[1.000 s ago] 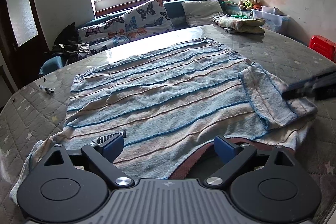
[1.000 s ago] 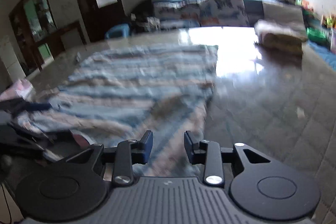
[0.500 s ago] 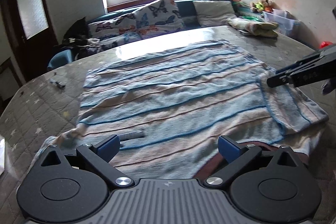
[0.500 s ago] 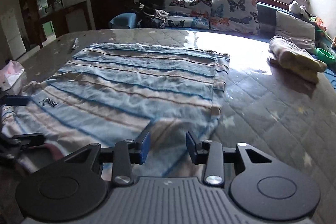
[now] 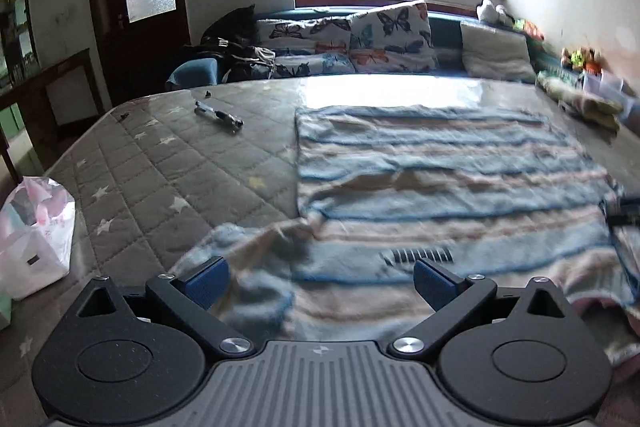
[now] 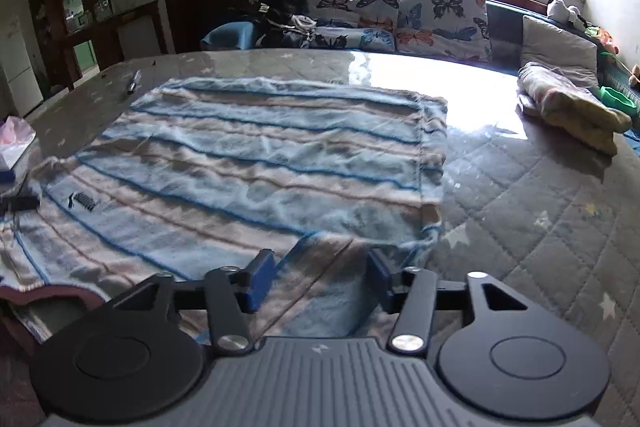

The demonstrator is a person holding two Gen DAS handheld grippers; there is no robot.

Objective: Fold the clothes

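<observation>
A blue, beige and pink striped knit garment (image 5: 440, 179) lies spread flat on the quilted grey table (image 5: 168, 163); it also shows in the right wrist view (image 6: 260, 163). Its left sleeve lies crumpled in front of my left gripper (image 5: 320, 279), which is open wide and empty above the near hem. Its right sleeve is folded in over the body under my right gripper (image 6: 320, 279), which is open and empty just above it. The tip of the right gripper shows at the right edge of the left wrist view (image 5: 624, 211).
A pen (image 5: 218, 115) lies on the table at the far left. A folded yellowish cloth (image 6: 568, 107) sits at the far right. A white plastic bag (image 5: 32, 235) stands off the table's left edge. A sofa with butterfly cushions (image 6: 400, 19) runs behind the table.
The left gripper has swung left, from the garment's middle to its left sleeve and the table's left side. The right gripper's jaws have opened wider and it sits closer over the folded right sleeve.
</observation>
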